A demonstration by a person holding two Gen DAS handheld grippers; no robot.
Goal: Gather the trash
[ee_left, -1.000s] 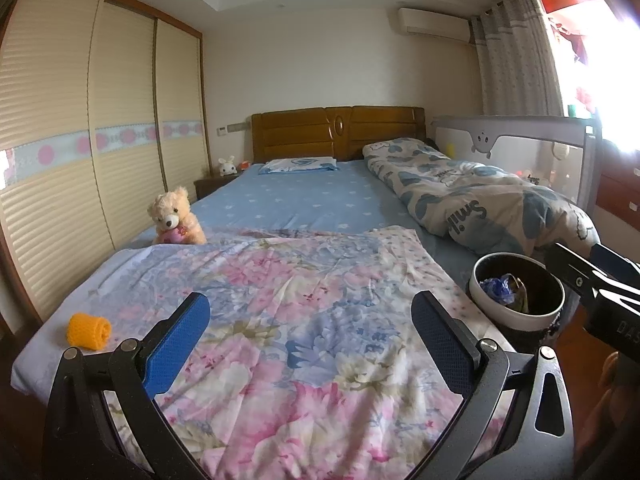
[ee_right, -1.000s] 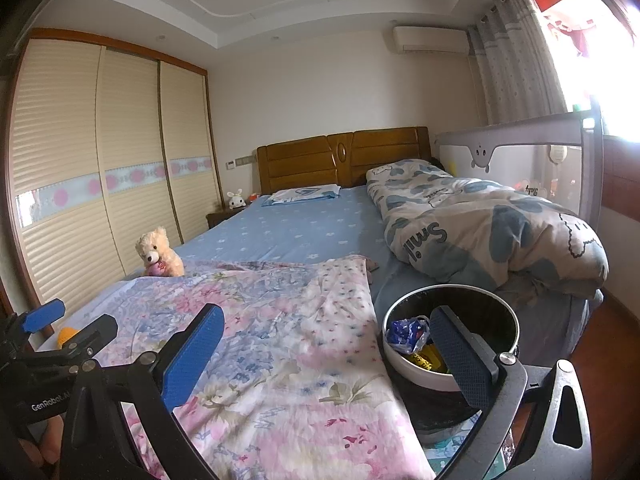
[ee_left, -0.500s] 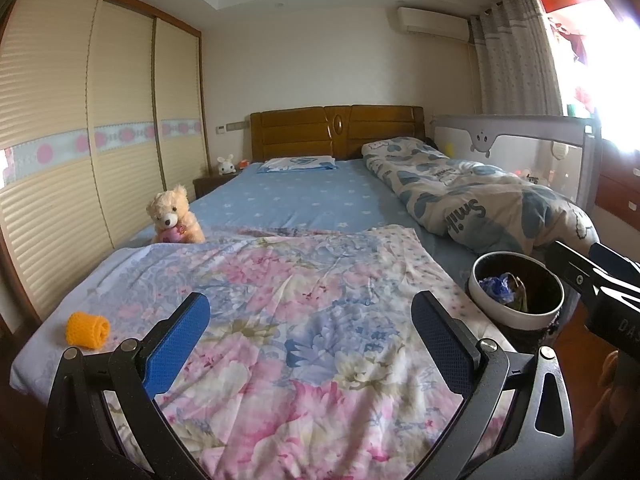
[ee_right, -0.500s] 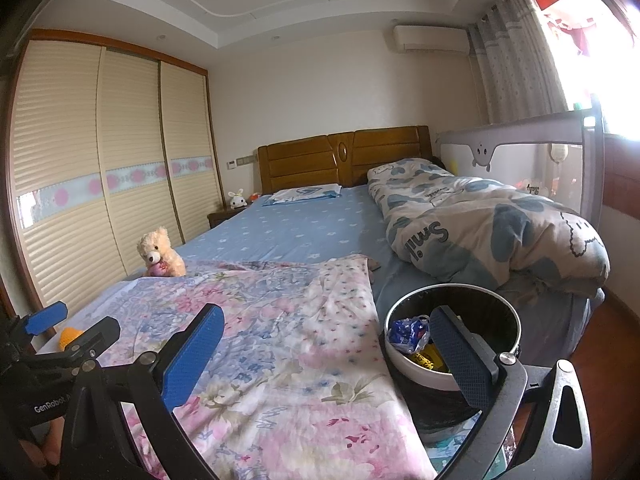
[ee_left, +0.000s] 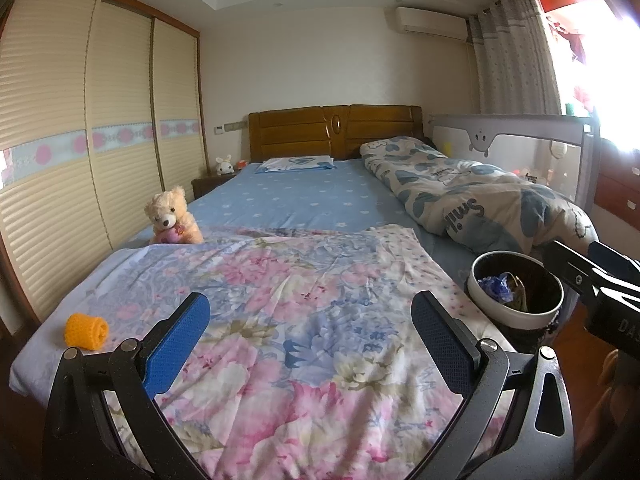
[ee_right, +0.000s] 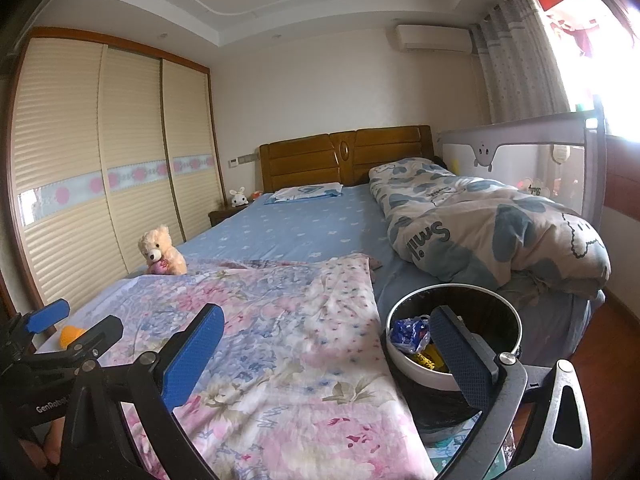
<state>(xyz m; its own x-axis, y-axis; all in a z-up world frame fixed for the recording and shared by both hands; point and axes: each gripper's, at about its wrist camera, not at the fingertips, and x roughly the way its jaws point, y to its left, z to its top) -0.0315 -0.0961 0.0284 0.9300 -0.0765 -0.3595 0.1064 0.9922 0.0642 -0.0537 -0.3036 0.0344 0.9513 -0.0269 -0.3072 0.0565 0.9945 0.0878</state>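
Note:
A round trash bin (ee_left: 520, 318) with a white rim and black liner stands at the foot of the bed on the right; it holds a blue wrapper (ee_right: 410, 334) and yellow scraps. An orange knitted roll (ee_left: 86, 330) lies on the bed's near left corner, partly hidden in the right wrist view (ee_right: 72, 334). My left gripper (ee_left: 310, 340) is open and empty above the floral blanket (ee_left: 304, 304). My right gripper (ee_right: 328, 348) is open and empty, its right finger in front of the bin (ee_right: 416, 368).
A teddy bear (ee_left: 172, 222) sits at the bed's left edge. A rolled duvet (ee_left: 472, 200) lies along the right side, next to a bed rail (ee_left: 512, 136). Wardrobe doors (ee_left: 80, 152) line the left wall. Wooden floor (ee_right: 616, 360) shows at right.
Both grippers have barely moved; the views shift very slightly. Both stay open and empty.

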